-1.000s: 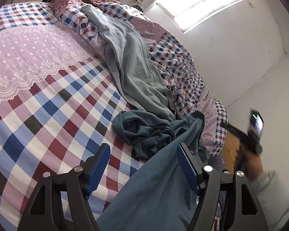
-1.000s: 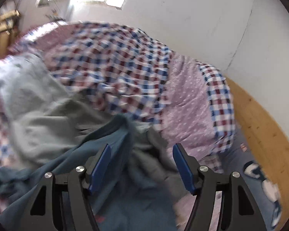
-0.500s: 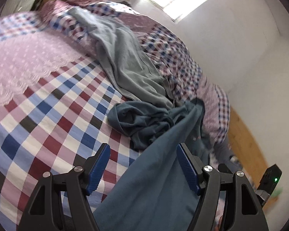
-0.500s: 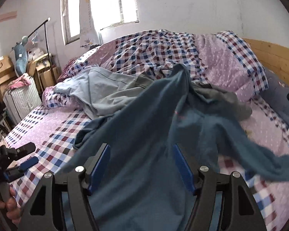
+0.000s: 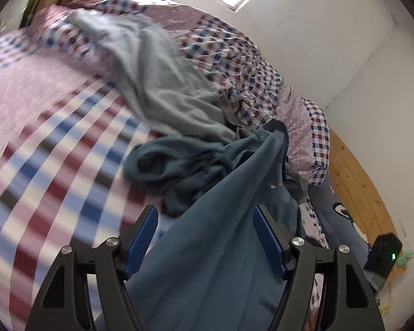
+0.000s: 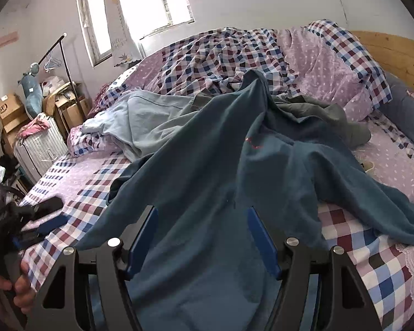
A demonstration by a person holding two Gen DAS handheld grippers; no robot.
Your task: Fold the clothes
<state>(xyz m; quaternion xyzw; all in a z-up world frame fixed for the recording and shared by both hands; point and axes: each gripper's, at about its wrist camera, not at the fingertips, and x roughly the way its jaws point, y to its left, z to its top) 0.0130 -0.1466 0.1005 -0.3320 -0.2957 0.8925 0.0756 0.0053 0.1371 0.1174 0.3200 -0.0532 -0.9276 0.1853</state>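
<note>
A dark teal garment [image 6: 207, 151] lies spread over the checked bed sheet [image 6: 372, 262], with one sleeve trailing right. My right gripper [image 6: 201, 211] is open, and the teal cloth runs between its blue pads [image 6: 143, 234] without being pinched. In the left wrist view the same teal garment [image 5: 220, 220] rises in a taut band between the wide-apart fingers of my open left gripper [image 5: 204, 212]; its bunched part [image 5: 179, 165] rests on the sheet. The left gripper [image 6: 41, 215] shows at the left edge, held by a hand [image 6: 2, 284]. A pale blue-grey garment [image 6: 151, 115] lies behind.
A rumpled checked quilt [image 6: 220, 55] is piled at the back beside a grey-green garment [image 6: 331, 115]. The wooden headboard [image 6: 394, 52] and a dark blue pillow [image 6: 408, 110] bound the right. A suitcase [image 6: 38, 146], cardboard boxes [image 6: 8, 110] and a clothes rack [image 6: 60, 52] stand left.
My right gripper has swung from facing the quilt and wall to looking across the bed, low over the teal garment. The left view has shifted and blurred; the teal cloth stays between its fingers.
</note>
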